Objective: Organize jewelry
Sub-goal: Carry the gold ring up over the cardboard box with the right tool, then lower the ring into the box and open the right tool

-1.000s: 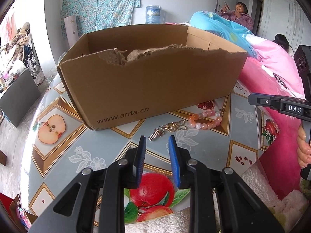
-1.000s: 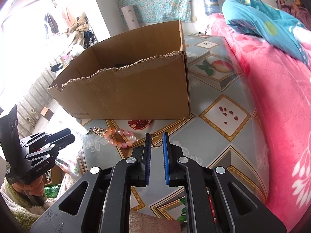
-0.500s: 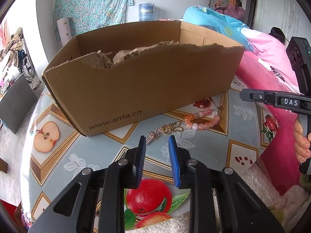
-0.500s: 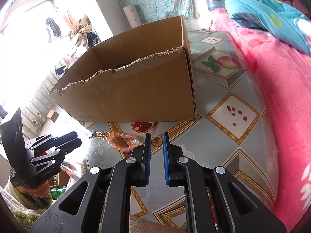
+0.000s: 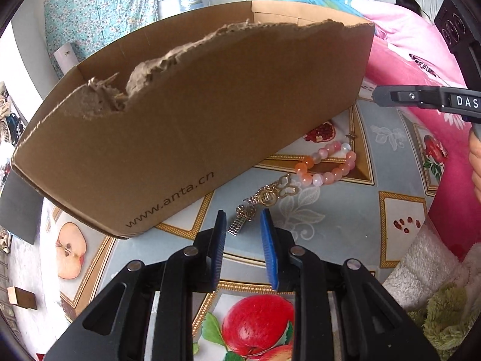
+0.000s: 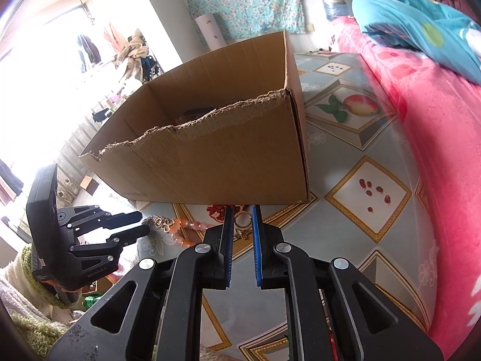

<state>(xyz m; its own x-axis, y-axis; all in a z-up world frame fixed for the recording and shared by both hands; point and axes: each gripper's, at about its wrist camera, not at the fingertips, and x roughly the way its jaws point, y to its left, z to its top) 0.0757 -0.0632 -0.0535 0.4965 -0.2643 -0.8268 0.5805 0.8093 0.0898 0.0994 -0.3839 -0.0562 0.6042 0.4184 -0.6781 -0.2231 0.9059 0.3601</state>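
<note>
The gold chain piece [image 5: 264, 200] lies on the tablecloth [image 5: 339, 228] just in front of the cardboard box [image 5: 186, 138], near the box's printed long wall. Touching its far end is the pink bead bracelet [image 5: 327, 165], also in front of that wall, twd the box's right corner. A small gold ring w/ charm [image 6: 243, 221] sits in front of the same corner.

We judge this as the pick-up step (nothing gripped yet). Our left gripper [image 5: 240, 234] is partly open, empty, its blue pads either side of the chain's near end. Our right gripper [image 6: 241, 231] has a narrow gap, also empty, and frames the ring.

Next move, we think: lower the left until the pads straddle the chain, close, lift over the box's torn rim and drop it inside. Thin links lie flat on the cloth, so the pads prob. need to touch the cloth or they'll slip off. Something dark already lies inside the box; we can't tell what.
</note>
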